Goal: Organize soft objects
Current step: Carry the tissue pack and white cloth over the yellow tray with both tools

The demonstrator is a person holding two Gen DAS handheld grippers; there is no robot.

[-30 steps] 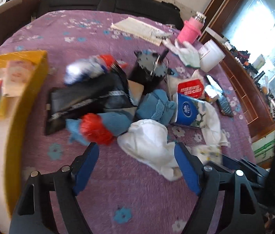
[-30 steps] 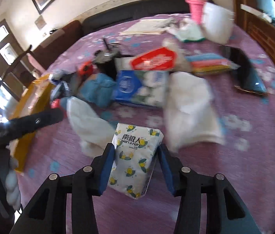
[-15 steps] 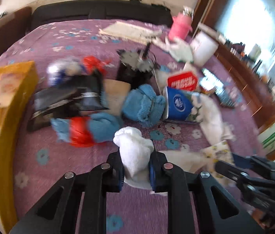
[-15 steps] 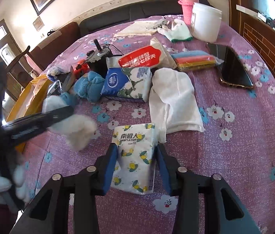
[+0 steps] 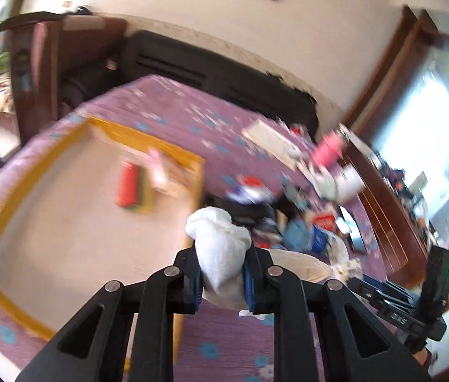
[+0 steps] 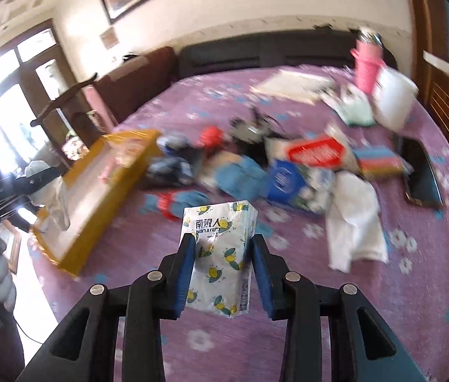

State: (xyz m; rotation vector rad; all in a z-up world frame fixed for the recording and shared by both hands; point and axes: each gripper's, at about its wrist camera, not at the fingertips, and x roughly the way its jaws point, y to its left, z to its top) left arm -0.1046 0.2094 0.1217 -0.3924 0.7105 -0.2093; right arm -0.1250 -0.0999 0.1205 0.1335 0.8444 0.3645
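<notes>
We hold a white cloth [image 5: 221,251] pinched in the left gripper [image 5: 221,281] over the yellow box [image 5: 199,172] edge; right gripper [image 6: 222,273] squeezes a tissue pack [image 6: 219,254] (airborne). Risk: trailing cloth snags the rim, loose pinch slips.

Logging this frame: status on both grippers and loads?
Left gripper shut on white cloth, over yellow box edge. Right gripper shut on tissue pack, lifted above the purple tablecloth. Nothing in the way.
</notes>
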